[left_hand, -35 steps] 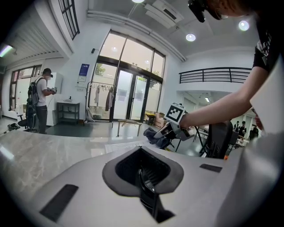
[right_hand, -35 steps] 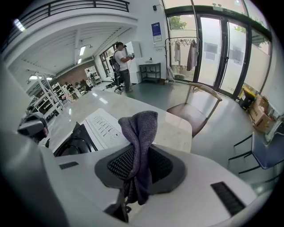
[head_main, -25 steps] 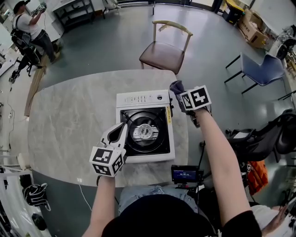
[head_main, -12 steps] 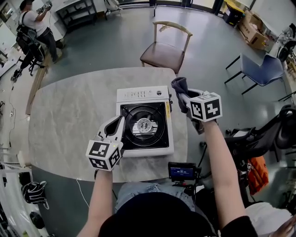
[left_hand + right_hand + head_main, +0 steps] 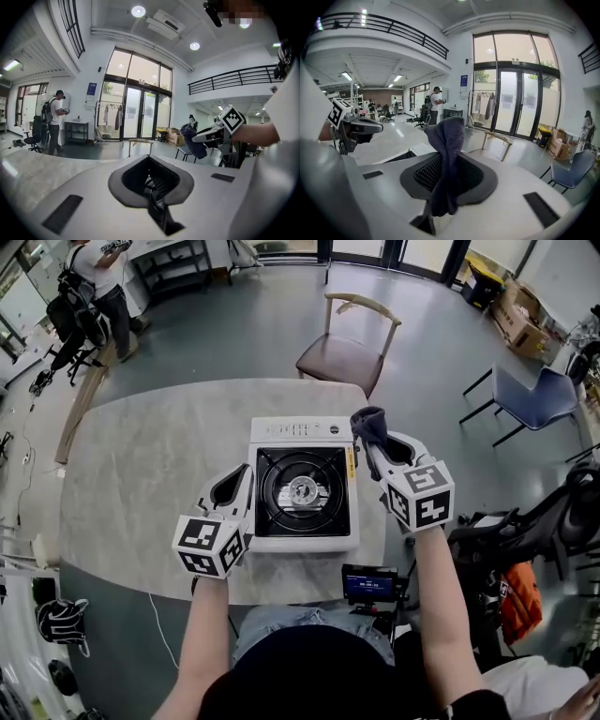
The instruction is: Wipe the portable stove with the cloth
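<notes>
Right gripper [image 5: 372, 442] clamps dark blue cloth [image 5: 367, 421] at white portable stove's [image 5: 298, 431] right edge; left gripper [image 5: 242, 482] closed empty; brown chair [image 5: 339, 356] past tabletop [image 5: 141, 474].

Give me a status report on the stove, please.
Left tongs shut, empty, beside white square portable stove. Right tongs shut on dark blue cloth, off stove. Nothing obstructing.

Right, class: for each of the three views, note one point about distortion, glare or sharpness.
Head view: fisheye bows the rim of the grey marble-look table, while the white portable stove at centre is sharp under even light. Left gripper view: black circular vignette, ceiling lamps blow out white. Right gripper view: the dark blue-grey cloth is crisp up close; the glazed doors behind look washed out.
</notes>
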A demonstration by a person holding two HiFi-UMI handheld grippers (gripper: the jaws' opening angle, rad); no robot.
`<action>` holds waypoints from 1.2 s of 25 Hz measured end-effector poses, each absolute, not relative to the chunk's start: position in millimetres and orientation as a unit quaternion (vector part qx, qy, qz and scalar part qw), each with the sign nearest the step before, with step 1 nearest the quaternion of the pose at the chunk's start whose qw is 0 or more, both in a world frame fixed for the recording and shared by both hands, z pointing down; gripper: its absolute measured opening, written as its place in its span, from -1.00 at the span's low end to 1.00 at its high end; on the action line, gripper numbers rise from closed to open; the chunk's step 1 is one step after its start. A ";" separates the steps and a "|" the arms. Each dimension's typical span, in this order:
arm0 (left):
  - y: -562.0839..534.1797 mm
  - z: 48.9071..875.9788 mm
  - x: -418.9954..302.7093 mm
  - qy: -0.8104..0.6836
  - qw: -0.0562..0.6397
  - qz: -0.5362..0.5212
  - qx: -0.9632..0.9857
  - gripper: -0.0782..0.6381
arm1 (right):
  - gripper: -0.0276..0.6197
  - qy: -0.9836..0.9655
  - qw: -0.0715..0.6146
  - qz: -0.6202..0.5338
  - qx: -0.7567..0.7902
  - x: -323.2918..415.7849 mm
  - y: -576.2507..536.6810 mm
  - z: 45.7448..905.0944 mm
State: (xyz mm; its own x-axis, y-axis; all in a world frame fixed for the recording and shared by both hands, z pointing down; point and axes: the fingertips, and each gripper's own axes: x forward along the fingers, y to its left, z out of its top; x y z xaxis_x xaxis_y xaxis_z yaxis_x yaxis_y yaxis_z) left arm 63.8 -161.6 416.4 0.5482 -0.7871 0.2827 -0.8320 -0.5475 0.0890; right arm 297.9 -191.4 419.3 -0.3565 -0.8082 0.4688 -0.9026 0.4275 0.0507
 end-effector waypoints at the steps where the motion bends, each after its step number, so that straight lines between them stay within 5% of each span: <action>1: -160.7 415.1 61.1 -0.466 0.105 0.102 0.873 -0.75 | -0.62 -0.816 0.212 0.100 0.528 295.2 -186.7 417.1; 12: -157.0 382.1 35.6 -0.496 0.074 0.051 0.864 -0.75 | -0.62 -0.825 0.093 0.058 0.554 278.8 -136.4 385.6; 30: -149.6 362.2 27.5 -0.511 0.054 0.023 0.858 -0.75 | -0.62 -0.822 0.119 -0.008 0.557 278.1 -121.5 376.6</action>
